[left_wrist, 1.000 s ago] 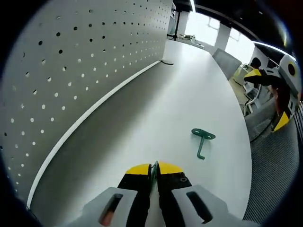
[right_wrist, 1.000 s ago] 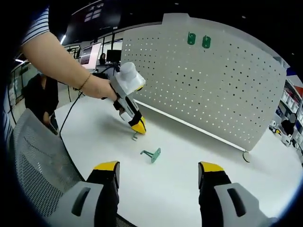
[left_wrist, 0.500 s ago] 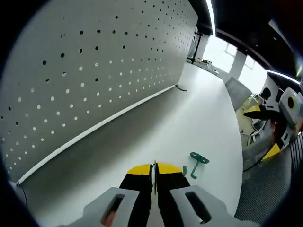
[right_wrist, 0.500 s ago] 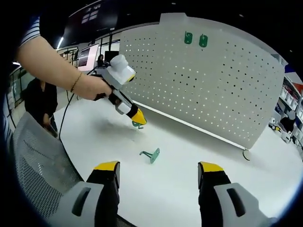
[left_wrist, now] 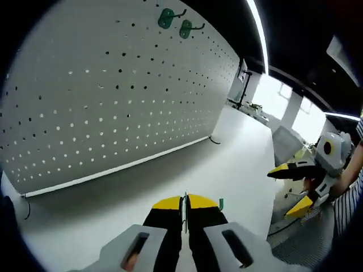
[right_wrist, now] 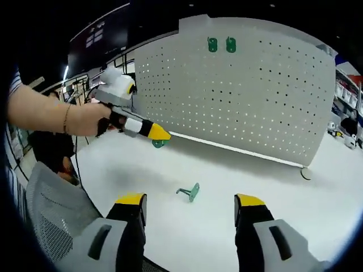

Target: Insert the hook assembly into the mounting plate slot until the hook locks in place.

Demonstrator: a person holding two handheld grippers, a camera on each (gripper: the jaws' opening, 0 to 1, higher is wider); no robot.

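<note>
Left tongs (right_wrist: 157,135) clamped on a green hook (right_wrist: 159,143), held above the counter (right_wrist: 255,181) before the pegboard (right_wrist: 255,96). Right tongs (right_wrist: 190,207) apart, holding nothing. A second hook (right_wrist: 190,192) lies on the counter. Two hooks (right_wrist: 221,45) hang on the pegboard.

Open tabletop before an upright board

The white table (right_wrist: 238,170) lies bare apart from one green metal hook (right_wrist: 190,192) lying near the middle; the far side is walled by the white perforated pegboard (right_wrist: 255,96), with two green hooks (right_wrist: 221,45) mounted high.
</note>
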